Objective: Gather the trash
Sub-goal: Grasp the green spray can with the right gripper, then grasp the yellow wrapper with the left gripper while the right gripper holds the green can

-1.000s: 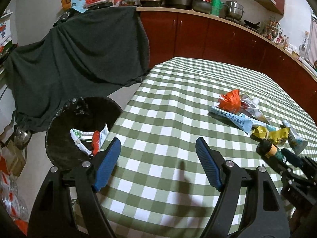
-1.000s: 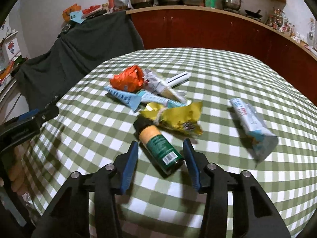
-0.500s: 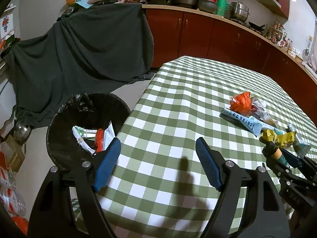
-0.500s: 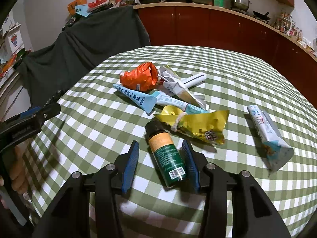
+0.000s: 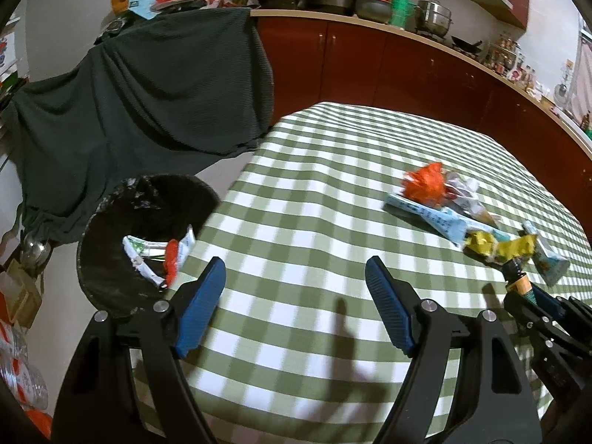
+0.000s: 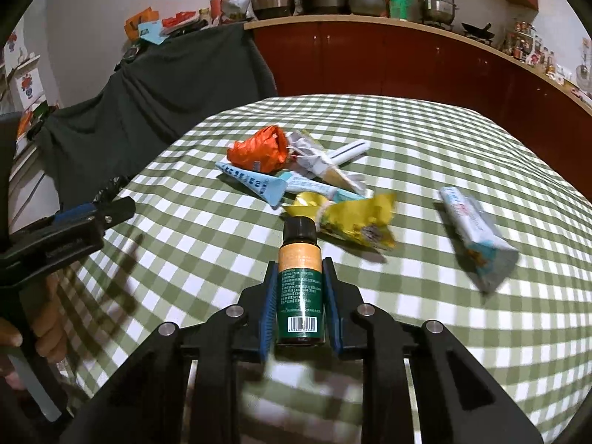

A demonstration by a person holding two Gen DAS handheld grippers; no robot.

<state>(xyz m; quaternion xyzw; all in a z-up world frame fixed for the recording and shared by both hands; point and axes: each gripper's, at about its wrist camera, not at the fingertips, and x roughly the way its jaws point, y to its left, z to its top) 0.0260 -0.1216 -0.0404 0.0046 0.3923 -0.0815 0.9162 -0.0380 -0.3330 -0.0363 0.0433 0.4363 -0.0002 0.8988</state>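
Observation:
A small dark bottle (image 6: 299,248) with an orange and green label lies between the blue pads of my right gripper (image 6: 299,268), whose jaws are closing and press on its sides just above the checked tablecloth (image 6: 192,244). Beyond it lie a yellow wrapper (image 6: 355,218), a light blue wrapper (image 6: 255,183), an orange wrapper (image 6: 259,150) and a white and blue pouch (image 6: 473,229). My left gripper (image 5: 294,264) hangs open and empty over the table's left edge. Beside it a black bin (image 5: 155,199) on the floor holds a few wrappers (image 5: 155,255).
A dark cloth (image 5: 148,92) drapes over furniture behind the bin. Red cabinets (image 6: 407,63) with pots on the counter run along the back and right. Bags and clutter (image 5: 22,333) sit on the floor left of the bin.
The right gripper's jaws have narrowed from well apart to pressing on the bottle, which now lines up straight between the pads. The left gripper has stayed open in about the same place.

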